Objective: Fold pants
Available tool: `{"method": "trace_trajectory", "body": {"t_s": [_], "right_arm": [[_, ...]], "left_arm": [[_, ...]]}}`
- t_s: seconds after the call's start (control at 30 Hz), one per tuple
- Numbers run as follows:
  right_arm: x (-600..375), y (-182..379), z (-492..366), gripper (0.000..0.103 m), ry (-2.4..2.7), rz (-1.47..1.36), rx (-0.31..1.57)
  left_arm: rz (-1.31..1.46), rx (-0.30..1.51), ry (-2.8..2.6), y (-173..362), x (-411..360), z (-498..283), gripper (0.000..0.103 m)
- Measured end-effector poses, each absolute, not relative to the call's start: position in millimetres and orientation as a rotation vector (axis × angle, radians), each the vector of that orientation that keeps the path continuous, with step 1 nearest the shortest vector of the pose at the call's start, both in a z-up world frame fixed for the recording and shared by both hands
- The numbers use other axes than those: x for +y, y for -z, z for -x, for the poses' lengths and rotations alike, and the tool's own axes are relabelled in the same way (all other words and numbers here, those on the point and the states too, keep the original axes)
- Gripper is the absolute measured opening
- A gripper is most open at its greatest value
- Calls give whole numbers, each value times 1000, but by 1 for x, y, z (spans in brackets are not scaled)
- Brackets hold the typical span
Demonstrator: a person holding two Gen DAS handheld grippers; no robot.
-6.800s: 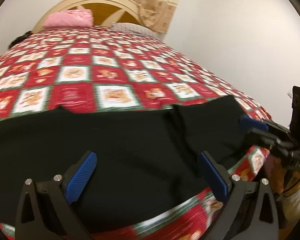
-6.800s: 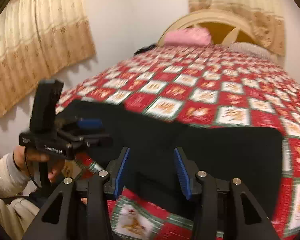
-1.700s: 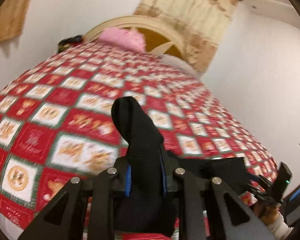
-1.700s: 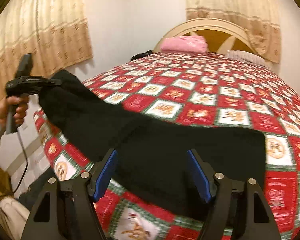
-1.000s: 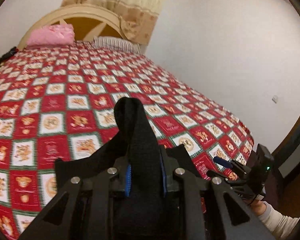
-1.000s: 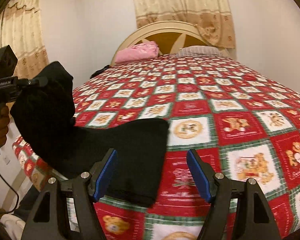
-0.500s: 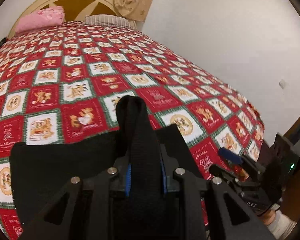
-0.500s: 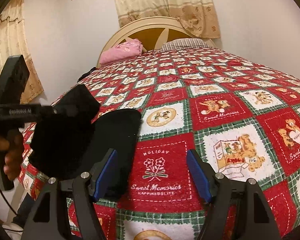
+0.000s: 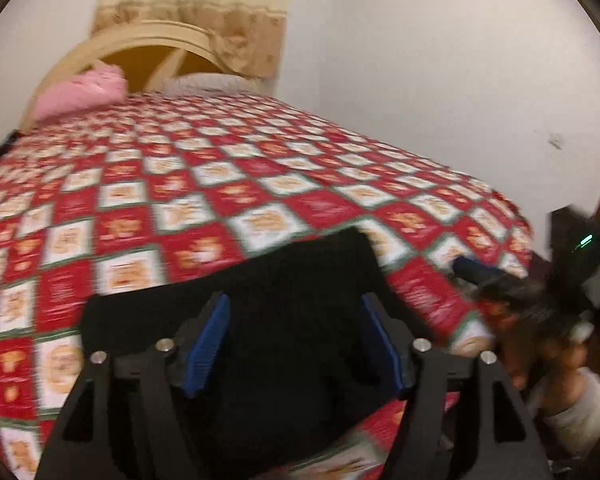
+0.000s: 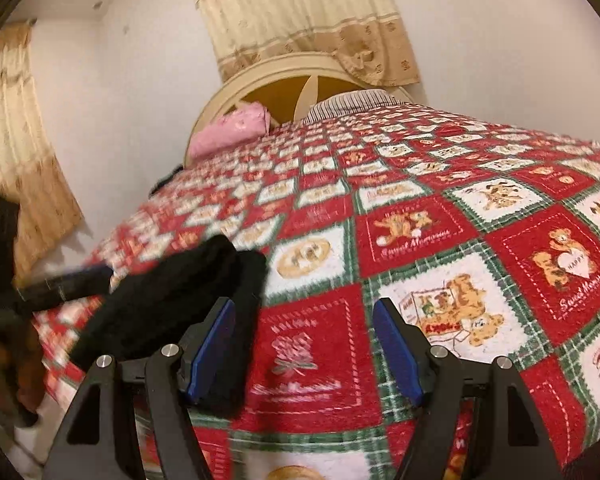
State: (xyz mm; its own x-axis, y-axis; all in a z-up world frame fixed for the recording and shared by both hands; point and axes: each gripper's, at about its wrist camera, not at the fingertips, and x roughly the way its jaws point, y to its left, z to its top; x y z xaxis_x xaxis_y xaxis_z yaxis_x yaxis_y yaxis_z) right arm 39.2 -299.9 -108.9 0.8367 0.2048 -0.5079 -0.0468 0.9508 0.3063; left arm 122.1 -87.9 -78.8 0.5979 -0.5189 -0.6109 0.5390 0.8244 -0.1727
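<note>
Black pants (image 9: 284,300) lie folded over on the red checked bedspread (image 9: 180,200) near its front edge. My left gripper (image 9: 294,344) is open just above them, with nothing between its blue pads. In the right wrist view the pants (image 10: 180,296) lie bunched at the left. My right gripper (image 10: 306,354) is open and empty over the bedspread (image 10: 440,240), its left pad (image 10: 210,352) beside the pants' edge. The right gripper also shows in the left wrist view (image 9: 484,276), blurred, to the right of the pants. The left gripper shows blurred at the left of the right wrist view (image 10: 68,284).
A pink pillow (image 10: 232,132) and a striped pillow (image 10: 352,104) lie at the cream headboard (image 10: 300,80). A dark item (image 10: 164,182) sits at the bed's far left edge. White walls and beige curtains (image 10: 300,12) surround the bed.
My left gripper has let go of the black pants leg and opened; the fabric now lies folded over on the bed. My right gripper stays open and has shifted closer over the bedspread.
</note>
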Motion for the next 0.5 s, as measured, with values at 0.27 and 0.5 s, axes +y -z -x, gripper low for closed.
{"method": "trace_trajectory", "body": {"t_s": [0.27, 0.5], "right_arm": [[-236, 86, -46, 73, -304, -330, 643], [-201, 114, -72, 48, -300, -291, 814]], "left_arm": [[-9, 697, 375, 109, -22, -141, 74], [33, 718, 354, 126, -13, -146, 86]]}}
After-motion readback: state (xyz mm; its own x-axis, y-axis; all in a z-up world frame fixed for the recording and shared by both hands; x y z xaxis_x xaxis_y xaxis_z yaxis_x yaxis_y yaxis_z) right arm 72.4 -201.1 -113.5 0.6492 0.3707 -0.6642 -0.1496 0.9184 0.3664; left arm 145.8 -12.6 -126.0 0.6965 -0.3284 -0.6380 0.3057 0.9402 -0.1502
